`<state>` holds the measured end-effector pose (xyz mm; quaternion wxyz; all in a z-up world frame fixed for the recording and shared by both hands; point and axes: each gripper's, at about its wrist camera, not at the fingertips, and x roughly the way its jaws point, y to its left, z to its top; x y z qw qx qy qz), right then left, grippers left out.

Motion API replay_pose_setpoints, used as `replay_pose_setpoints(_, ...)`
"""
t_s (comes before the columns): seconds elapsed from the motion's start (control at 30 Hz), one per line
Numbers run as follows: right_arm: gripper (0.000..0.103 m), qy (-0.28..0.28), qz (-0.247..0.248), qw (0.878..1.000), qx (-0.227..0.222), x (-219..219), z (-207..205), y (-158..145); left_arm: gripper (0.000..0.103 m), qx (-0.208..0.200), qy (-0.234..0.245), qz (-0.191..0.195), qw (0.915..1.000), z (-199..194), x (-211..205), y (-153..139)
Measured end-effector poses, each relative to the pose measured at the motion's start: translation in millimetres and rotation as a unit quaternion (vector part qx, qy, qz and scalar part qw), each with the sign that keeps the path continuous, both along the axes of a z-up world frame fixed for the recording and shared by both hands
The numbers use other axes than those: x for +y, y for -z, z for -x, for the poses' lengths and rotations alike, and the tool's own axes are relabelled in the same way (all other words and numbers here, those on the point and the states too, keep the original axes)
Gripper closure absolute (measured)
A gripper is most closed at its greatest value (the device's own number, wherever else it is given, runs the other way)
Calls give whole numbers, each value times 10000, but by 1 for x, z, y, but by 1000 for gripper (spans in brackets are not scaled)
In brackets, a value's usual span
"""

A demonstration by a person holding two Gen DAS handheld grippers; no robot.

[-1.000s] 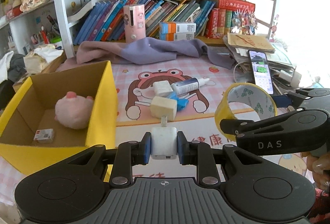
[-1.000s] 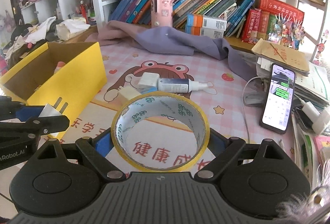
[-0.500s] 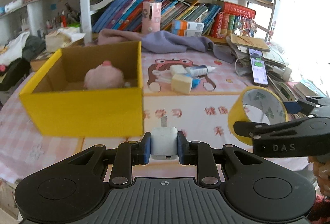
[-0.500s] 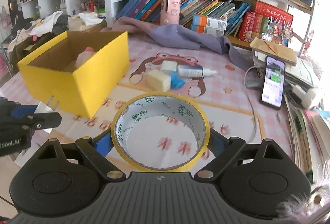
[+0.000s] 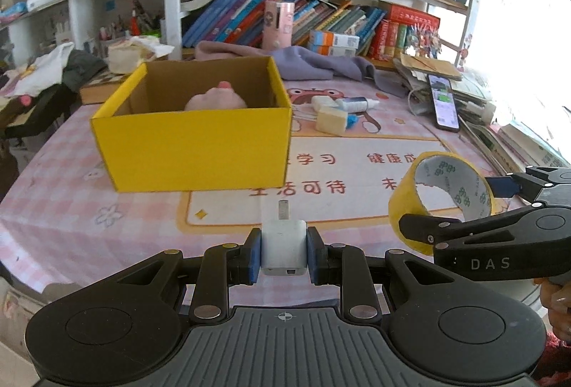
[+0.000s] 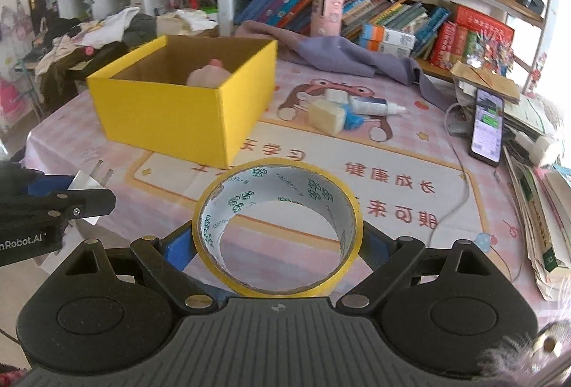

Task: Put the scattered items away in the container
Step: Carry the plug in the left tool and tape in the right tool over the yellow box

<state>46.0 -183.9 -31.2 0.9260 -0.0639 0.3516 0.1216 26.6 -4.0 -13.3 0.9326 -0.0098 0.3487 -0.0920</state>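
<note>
My left gripper (image 5: 284, 255) is shut on a white charger plug (image 5: 284, 246), held above the table's near edge; the plug also shows in the right wrist view (image 6: 87, 182). My right gripper (image 6: 277, 240) is shut on a yellow tape roll (image 6: 337, 189), also visible in the left wrist view (image 5: 403, 208). The open yellow box (image 5: 194, 146) stands ahead and left, with a pink plush (image 5: 216, 100) inside. Right of the box lie a cream block (image 5: 331, 120), a blue item (image 5: 351, 120), a white block (image 5: 321, 100) and a white bottle (image 5: 355, 104).
A phone (image 5: 443, 101) and a stack of papers and books (image 5: 514, 137) lie at the table's right edge. A purple cloth (image 5: 307, 64) lies behind the box. Bookshelves (image 5: 321, 19) stand at the back, and clothes (image 6: 89, 37) pile at the left.
Both grippers have pulled back and risen away from the box, still holding the plug and the tape. The box now sits farther ahead, seen from its front side.
</note>
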Motion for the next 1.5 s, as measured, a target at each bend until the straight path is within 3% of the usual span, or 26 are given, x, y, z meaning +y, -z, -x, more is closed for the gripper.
replay_pose_setpoints(0.23, 12, -266, 107, 9996, -21, 19, 7, -3, 79, 49, -221, 142, 9996, 7, 18, 2)
replay_pose_setpoints(0.97, 12, -962, 30, 9953, -134, 75, 4, -7, 79, -47, -758, -48, 9971, 19, 66, -2)
replay_pose_setpoints(1.5, 12, -1788, 103, 9834, -301, 119, -27, -17, 79, -109, -1222, -146, 9923, -5, 95, -7)
